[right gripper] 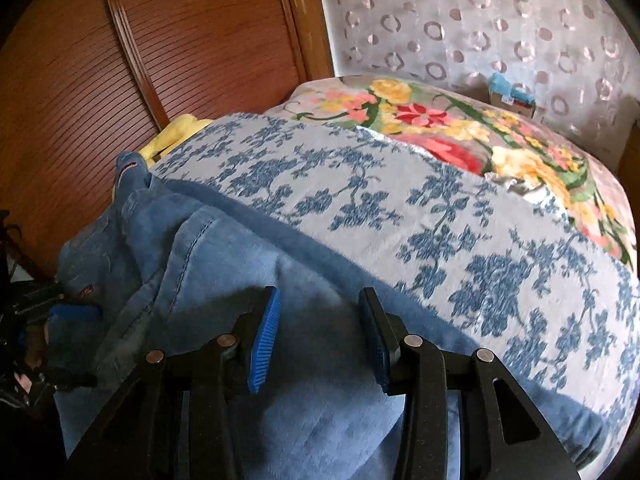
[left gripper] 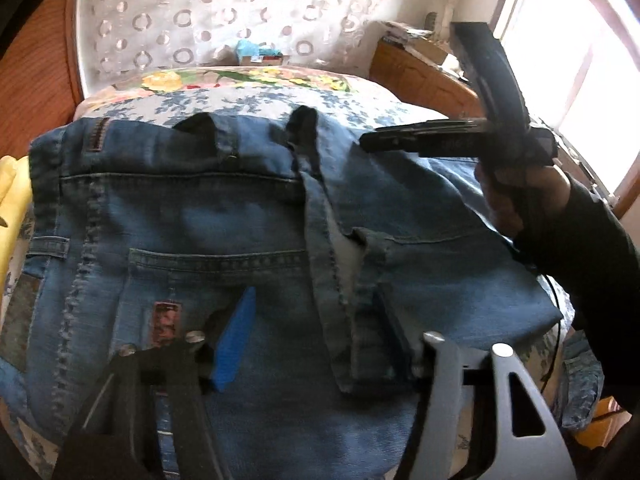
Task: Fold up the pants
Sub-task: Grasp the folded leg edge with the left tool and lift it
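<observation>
Nearest the lens, left tongs (left gripper: 308,344) poised low over blue jeans (left gripper: 224,216), blue pads (left gripper: 236,340) spread, a raised fold of denim standing between them but not clearly pinched. Jeans spread seat-up across the bed (right gripper: 460,216), waistband toward the left edge, back pocket and a small reddish tag (left gripper: 165,318) showing, print too blurred to read; a leather-look patch (left gripper: 96,133) near the far left corner likewise illegible. Further right, right tongs (right gripper: 316,340) hovering above a smoother stretch of leg fabric near the bed's right edge, pads parted, nothing caught between. Held by a dark-sleeved hand (left gripper: 516,196).

Judged mid-fold: garment already doubled lengthwise, both tongs seemingly placed for a fresh grip. Next move likely calling for a firm pinch through all layers on both sides, then an even lift and carry across. No brand legible anywhere.
</observation>
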Motion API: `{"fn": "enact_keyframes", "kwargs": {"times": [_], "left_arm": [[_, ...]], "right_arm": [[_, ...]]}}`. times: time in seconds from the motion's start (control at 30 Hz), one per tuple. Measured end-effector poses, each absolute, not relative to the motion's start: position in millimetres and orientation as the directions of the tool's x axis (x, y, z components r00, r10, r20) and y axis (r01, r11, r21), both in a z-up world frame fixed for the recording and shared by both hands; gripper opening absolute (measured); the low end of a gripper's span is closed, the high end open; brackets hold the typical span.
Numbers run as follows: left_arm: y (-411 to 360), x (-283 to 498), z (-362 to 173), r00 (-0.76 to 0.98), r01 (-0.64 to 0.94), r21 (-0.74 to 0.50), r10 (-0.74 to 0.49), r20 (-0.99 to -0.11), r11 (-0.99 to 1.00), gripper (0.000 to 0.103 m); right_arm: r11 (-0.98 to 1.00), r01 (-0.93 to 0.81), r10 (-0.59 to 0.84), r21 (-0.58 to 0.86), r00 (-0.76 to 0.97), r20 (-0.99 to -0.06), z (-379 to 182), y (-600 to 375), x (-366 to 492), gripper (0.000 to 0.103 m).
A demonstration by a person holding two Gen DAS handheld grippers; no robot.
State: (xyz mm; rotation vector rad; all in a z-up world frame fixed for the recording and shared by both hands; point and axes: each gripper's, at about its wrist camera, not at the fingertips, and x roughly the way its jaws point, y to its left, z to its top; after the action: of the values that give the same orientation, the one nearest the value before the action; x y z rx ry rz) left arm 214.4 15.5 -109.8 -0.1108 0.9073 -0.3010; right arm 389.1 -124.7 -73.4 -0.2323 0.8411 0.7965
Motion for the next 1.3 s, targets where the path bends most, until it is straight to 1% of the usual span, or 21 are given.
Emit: {"fn": "enact_keyframes", "kwargs": {"times": [0.03,0.07,0.1,0.13,0.17,0.27,0.3,0.37,0.4,0.43,0.47,0.5,0.57,0.63,0.7,0.8,1.03,1.17,1.3], "left_arm": [[14,214,-111,0.577,0.215,-0.215,-0.301,-0.759,0.953,0.057],[12,214,-111,0.578,0.217,-0.213,-0.301,-0.759,0.953,0.056],[11,214,-110,0.577,0.221,-0.220,-0.309,-0.756,0.950,0.052],[10,213,-110,0.574,0.229,-0.232,-0.324,-0.752,0.945,0.049],[10,214,-109,0.572,0.234,-0.241,-0.334,-0.749,0.942,0.049],[8,215,-109,0.566,0.244,-0.256,-0.351,-0.746,0.936,0.045],[7,215,-108,0.563,0.250,-0.260,-0.359,-0.745,0.933,0.040],[2,215,-108,0.559,0.261,-0.261,-0.366,-0.744,0.929,0.040],[0,215,-109,0.556,0.269,-0.263,-0.372,-0.743,0.927,0.035],[-1,216,-109,0.552,0.274,-0.269,-0.380,-0.743,0.923,0.028],[-3,217,-110,0.545,0.276,-0.277,-0.387,-0.744,0.920,0.025],[-5,217,-109,0.542,0.278,-0.280,-0.391,-0.744,0.919,0.018],[-9,214,-106,0.542,0.291,-0.278,-0.397,-0.741,0.916,0.009],[-13,210,-100,0.554,0.298,-0.256,-0.385,-0.738,0.919,0.006],[-13,206,-92,0.566,0.300,-0.224,-0.362,-0.740,0.927,0.005],[0,195,-71,0.610,0.293,-0.209,-0.351,-0.711,0.933,0.005],[62,163,-28,0.710,0.229,-0.171,-0.285,-0.644,0.958,0.005],[103,145,-24,0.745,0.165,-0.163,-0.231,-0.626,0.973,0.005],[139,141,-29,0.762,0.104,-0.171,-0.189,-0.620,0.980,0.005]], "right_arm": [[0.686,-0.717,0.542,0.122,0.392,-0.743,-75,-125,389,0.020],[0.683,-0.720,0.540,0.125,0.383,-0.749,-76,-124,387,0.012],[0.684,-0.720,0.534,0.122,0.380,-0.755,-78,-124,387,0.006],[0.679,-0.723,0.536,0.124,0.374,-0.757,-79,-124,386,0.004],[0.679,-0.724,0.541,0.120,0.383,-0.749,-78,-124,384,0.003],[0.686,-0.718,0.563,0.117,0.423,-0.710,-70,-131,376,0.003],[0.690,-0.714,0.574,0.122,0.436,-0.693,-67,-135,374,0.002],[0.698,-0.706,0.590,0.119,0.473,-0.654,-58,-141,367,0.002],[0.700,-0.705,0.596,0.117,0.485,-0.640,-54,-143,363,0.002],[0.705,-0.701,0.598,0.108,0.505,-0.622,-50,-146,359,0.002],[0.708,-0.699,0.600,0.102,0.518,-0.610,-47,-148,355,0.002],[0.708,-0.699,0.604,0.098,0.527,-0.598,-44,-149,352,0.002],[0.719,-0.690,0.595,0.082,0.549,-0.587,-38,-151,344,0.002],[0.717,-0.693,0.601,0.078,0.557,-0.573,-34,-152,338,0.002],[0.713,-0.697,0.606,0.072,0.562,-0.563,-30,-152,333,0.002],[0.703,-0.708,0.616,0.059,0.566,-0.548,-26,-149,327,0.002],[0.656,-0.754,0.669,0.046,0.551,-0.500,-8,-116,318,0.002],[0.617,-0.787,0.688,0.016,0.529,-0.496,-2,-79,314,0.002],[0.594,-0.804,0.684,-0.013,0.514,-0.517,-5,-39,318,0.002]]}}
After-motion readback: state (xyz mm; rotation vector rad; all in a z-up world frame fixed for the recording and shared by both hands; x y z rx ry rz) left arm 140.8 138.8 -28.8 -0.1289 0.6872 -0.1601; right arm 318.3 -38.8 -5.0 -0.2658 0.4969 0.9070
